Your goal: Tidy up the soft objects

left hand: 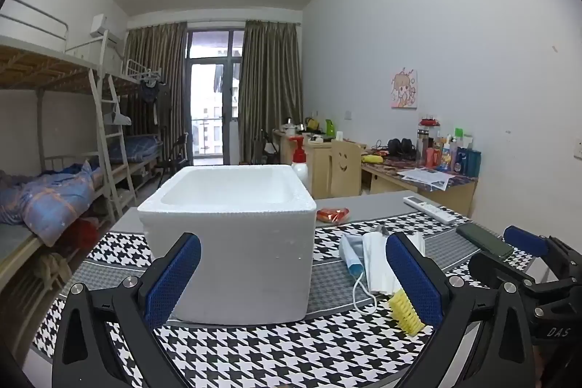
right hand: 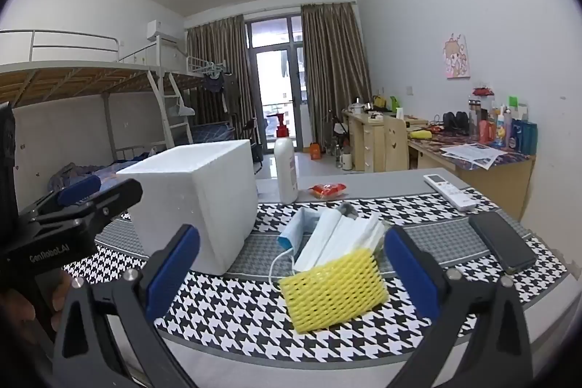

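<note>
The yellow foam net (right hand: 333,290) lies nearest, on the houndstooth mat (right hand: 225,311), leaning on the stack of face masks (right hand: 338,235) just behind it, to the right of the white foam box (right hand: 196,202). It sits ahead of the right gripper (right hand: 291,275), between its fingers but untouched; both the right and the left gripper (left hand: 293,273) stand fully open and empty. A hasty pinch could snag a mask's ear loop (right hand: 278,264) or drag the mats. The phone (right hand: 503,242) lies far right.

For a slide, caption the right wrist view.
Open right hand-held gripper faces yellow foam net and face masks beside white foam box.
</note>
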A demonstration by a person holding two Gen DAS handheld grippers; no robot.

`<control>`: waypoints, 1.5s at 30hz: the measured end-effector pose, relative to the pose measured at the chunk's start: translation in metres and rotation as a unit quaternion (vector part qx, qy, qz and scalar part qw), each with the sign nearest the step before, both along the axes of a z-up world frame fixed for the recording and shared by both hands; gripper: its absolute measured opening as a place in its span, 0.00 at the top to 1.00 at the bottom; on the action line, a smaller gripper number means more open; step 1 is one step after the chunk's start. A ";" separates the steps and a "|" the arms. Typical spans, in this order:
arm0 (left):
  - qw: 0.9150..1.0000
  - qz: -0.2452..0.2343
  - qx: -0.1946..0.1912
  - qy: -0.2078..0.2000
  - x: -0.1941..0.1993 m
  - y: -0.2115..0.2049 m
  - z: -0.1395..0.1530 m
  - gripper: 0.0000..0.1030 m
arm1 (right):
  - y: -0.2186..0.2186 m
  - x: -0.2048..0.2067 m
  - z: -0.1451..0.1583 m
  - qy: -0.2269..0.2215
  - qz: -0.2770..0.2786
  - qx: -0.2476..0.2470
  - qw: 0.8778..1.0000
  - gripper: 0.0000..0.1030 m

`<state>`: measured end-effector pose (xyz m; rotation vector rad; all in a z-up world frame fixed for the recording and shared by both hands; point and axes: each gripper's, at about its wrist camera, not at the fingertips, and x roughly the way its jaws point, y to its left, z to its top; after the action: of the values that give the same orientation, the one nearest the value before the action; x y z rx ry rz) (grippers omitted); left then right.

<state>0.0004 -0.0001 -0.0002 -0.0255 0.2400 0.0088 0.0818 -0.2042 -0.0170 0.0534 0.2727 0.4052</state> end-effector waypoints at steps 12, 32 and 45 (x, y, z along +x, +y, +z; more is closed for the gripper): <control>1.000 -0.005 0.001 -0.010 -0.002 -0.002 -0.002 0.01 | -0.004 0.001 0.000 0.001 0.004 -0.002 1.000 0.01; 1.000 -0.011 0.004 -0.007 -0.003 -0.004 0.001 0.01 | -0.001 0.001 0.001 0.002 0.002 -0.003 1.000 0.01; 1.000 -0.007 0.007 -0.008 0.002 -0.009 -0.003 0.01 | -0.006 0.000 0.003 -0.002 -0.002 -0.002 1.000 0.01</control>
<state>0.0024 -0.0087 -0.0029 -0.0106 0.2240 -0.0030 0.0815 -0.2102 -0.0144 0.0490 0.2701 0.4005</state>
